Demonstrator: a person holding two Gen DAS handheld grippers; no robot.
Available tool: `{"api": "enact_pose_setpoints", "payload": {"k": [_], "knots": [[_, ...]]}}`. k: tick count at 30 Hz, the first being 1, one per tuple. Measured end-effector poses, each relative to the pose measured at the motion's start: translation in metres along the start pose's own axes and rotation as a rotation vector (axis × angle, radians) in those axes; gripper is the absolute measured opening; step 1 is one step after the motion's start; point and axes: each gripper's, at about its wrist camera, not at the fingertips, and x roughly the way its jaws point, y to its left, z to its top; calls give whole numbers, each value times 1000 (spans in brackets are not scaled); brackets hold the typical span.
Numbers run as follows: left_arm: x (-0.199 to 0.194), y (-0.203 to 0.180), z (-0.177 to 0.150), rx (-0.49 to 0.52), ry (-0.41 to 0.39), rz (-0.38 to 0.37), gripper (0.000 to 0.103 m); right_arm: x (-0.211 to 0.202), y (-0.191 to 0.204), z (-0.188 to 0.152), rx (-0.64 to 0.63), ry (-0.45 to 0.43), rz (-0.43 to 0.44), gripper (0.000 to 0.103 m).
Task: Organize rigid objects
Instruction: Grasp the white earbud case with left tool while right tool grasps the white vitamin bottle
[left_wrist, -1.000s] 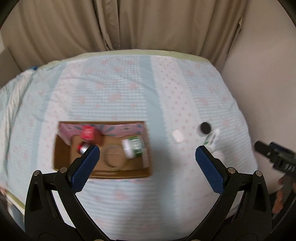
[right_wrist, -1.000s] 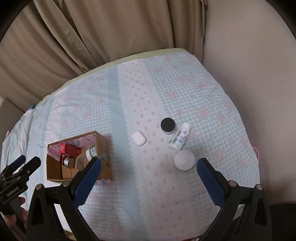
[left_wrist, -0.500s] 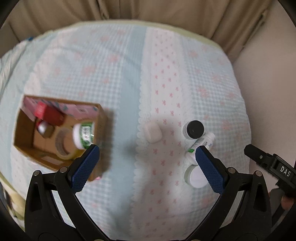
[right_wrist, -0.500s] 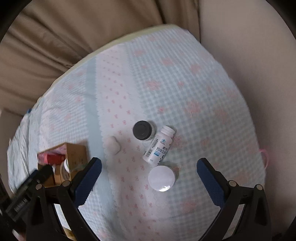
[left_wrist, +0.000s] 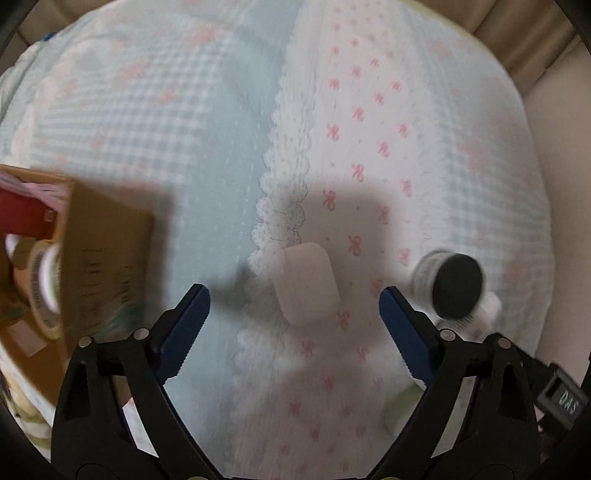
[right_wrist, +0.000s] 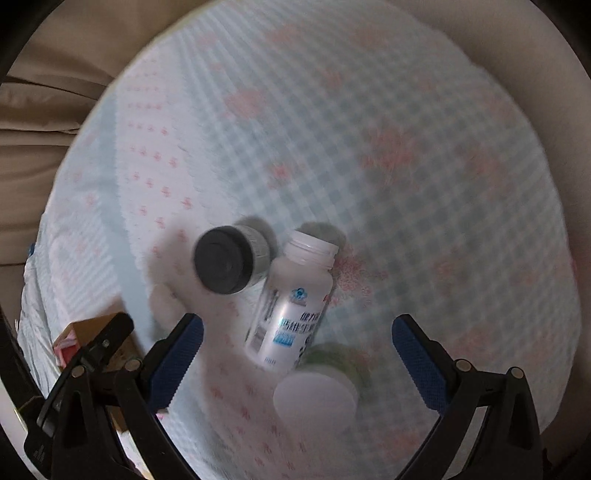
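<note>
Progress check, sorting loose items into the cardboard box (left_wrist: 107, 258).

Already in the box: a red carton (left_wrist: 26, 218), a roll of tape (left_wrist: 42, 288) and at least one more container, partly cut off at the frame edge.

Still out on the bed cover (left_wrist: 221, 147):
- small white rounded case (left_wrist: 306, 282), alone, near the lace seam
- black-lidded jar (right_wrist: 227, 264), upright
- white labelled bottle (right_wrist: 291, 304), lying on its side, touching or just beside the jar
- white-lidded tub (right_wrist: 317, 397), just beside the bottle's base

Judgement: roughly half done; four pieces left.

Left gripper (left_wrist: 293, 321): released, its jaws have just been closing a little; the white case sits between the tips but the pads are clear of it. It looks lined up for that case.

Right gripper (right_wrist: 297, 358): released, jaws wide, nothing held. The bottle and tub lie between its tips; which one is meant I cannot tell.

Both views are motion-blurred.
</note>
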Motion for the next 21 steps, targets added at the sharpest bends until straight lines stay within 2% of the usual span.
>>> {"api": "enact_pose_setpoints", "payload": {"k": [2,8,10,12,14,16,18,21], "knots": [[15,-1,2,-3,19,13,89,12,-1,1,9,18,-2,97],[47,-4,2,-7,59,47,87,36,-5,5,54,43,-12,94],[53,-4,2,-2,58,61,78,43,-5,5,63,55,-17,87],[57,-6,1,2,49,67,77,51,-6,3,67,68,-30,77],[57,-8,-1,18,32,67,71,54,-9,2,83,60,-32,75],[57,-15,-3,42,24,65,59,54,-8,2,86,50,-37,72],[57,-22,-1,64,22,61,49,52,-2,1,60,39,-24,55],[57,-28,0,81,27,65,47,52,6,0,52,32,-43,52]]}}
